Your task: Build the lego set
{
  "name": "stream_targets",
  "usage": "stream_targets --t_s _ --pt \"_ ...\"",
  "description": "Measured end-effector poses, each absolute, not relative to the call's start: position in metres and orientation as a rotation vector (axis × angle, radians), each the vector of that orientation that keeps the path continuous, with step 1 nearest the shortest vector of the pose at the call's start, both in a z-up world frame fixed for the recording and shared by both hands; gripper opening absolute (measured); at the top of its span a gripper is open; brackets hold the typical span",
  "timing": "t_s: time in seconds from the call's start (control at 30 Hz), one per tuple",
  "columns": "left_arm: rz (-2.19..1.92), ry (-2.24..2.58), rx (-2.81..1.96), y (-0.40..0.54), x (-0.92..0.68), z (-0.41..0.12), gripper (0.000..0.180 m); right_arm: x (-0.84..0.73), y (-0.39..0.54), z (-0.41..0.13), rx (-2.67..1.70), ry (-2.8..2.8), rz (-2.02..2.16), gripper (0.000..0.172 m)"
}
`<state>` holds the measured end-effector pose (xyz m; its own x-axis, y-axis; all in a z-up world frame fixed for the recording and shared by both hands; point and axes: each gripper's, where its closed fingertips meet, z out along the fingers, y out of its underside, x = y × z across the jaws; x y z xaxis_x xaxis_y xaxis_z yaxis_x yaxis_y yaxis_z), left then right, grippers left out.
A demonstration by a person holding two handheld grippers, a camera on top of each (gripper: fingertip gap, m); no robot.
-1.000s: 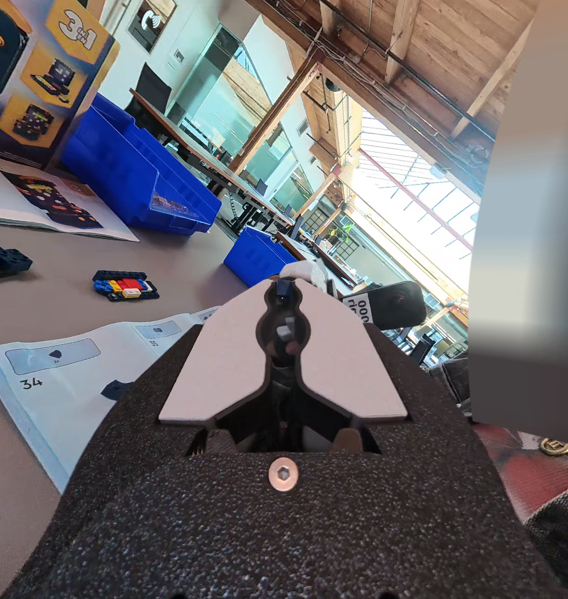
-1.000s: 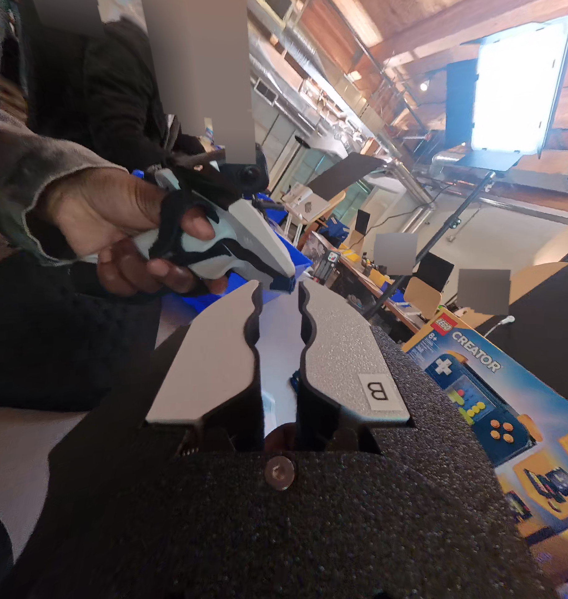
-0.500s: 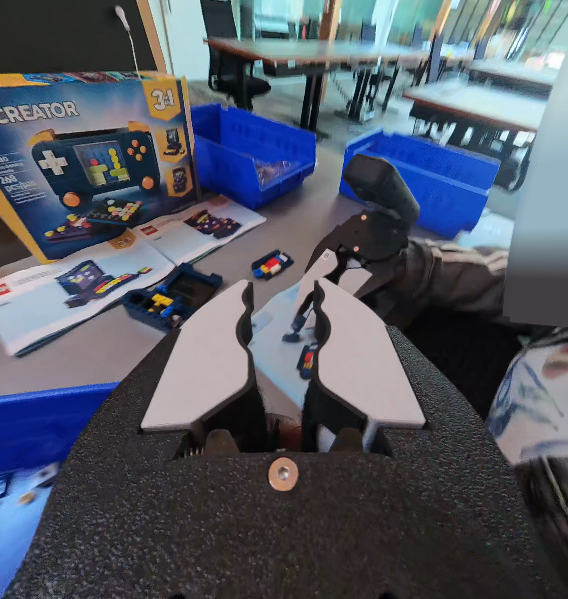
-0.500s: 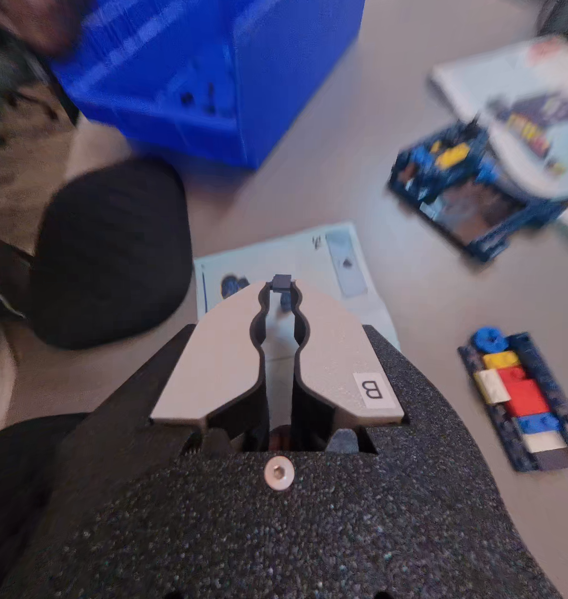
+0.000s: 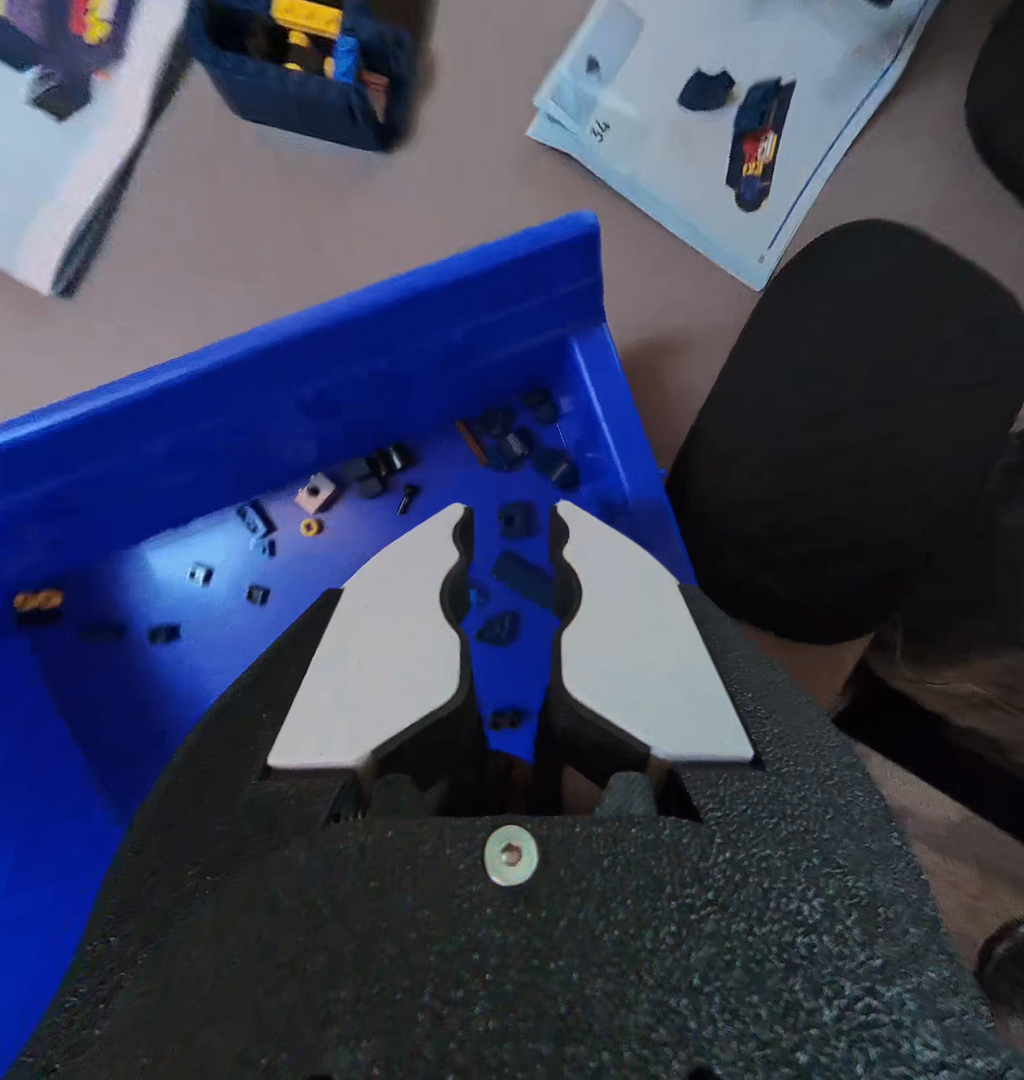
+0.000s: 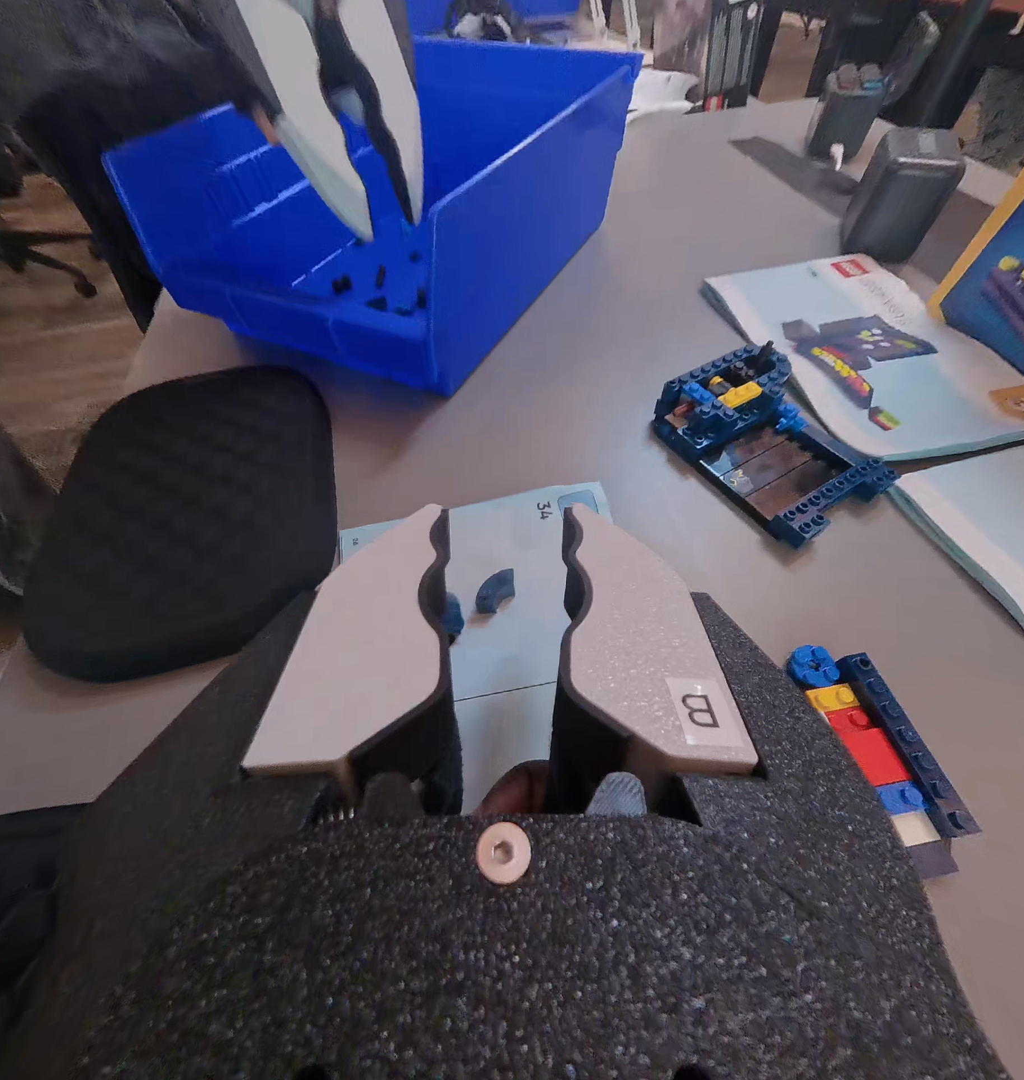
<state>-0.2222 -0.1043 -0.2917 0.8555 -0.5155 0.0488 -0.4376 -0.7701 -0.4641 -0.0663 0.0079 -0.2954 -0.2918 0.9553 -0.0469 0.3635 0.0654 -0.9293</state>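
My left gripper (image 5: 511, 514) hangs over blue bin (image 5: 264, 374), fingers spread, gripping nothing; small dark brick (image 5: 516, 519) lies loose on bin floor between tips, more bricks scattered left. My right gripper (image 6: 505, 514) released above instruction sheet (image 6: 515, 654); curved dark blue piece (image 6: 495, 590) lies between fingers, untouched. Brick frame (image 6: 755, 432) sits right of fingers.

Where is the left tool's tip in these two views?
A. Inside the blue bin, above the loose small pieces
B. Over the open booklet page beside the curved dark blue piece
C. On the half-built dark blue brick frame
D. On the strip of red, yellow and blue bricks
A: the left tool points into the blue bin, its open fingers over the loose small pieces on the bin floor.
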Motion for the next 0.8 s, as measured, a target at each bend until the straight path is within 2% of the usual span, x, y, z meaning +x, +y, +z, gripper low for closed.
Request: stream_targets --t_s 0.2,0.37,0.43,0.47,0.5,0.67,0.8 --pt "-0.318 0.834 -2.720 -0.090 -0.202 -0.334 0.021 -0.066 0.008 -0.298 -1.283 -1.743 1.175 0.037" --pt "0.000 1.246 -2.572 -0.083 -0.215 -0.349 0.026 -0.066 0.010 -0.298 -1.290 -1.737 1.186 0.036" --pt "0.025 1.316 -2.531 -0.084 -0.214 -0.354 0.022 -0.066 0.010 -0.297 -1.300 -1.730 1.193 0.036" --pt "0.054 1.330 -2.512 -0.082 -0.215 -0.354 0.015 -0.066 0.011 -0.298 -1.304 -1.728 1.192 0.035" --pt "0.064 1.325 -2.516 -0.082 -0.217 -0.354 0.010 -0.066 0.011 -0.298 -1.305 -1.727 1.191 0.035" --pt "-0.088 1.133 -2.585 -0.089 -0.215 -0.344 0.008 -0.066 0.008 -0.297 -1.284 -1.732 1.195 0.035" --pt "-0.063 0.873 -2.484 -0.077 -0.218 -0.309 0.008 -0.067 0.004 -0.292 -1.246 -1.725 1.210 0.035"
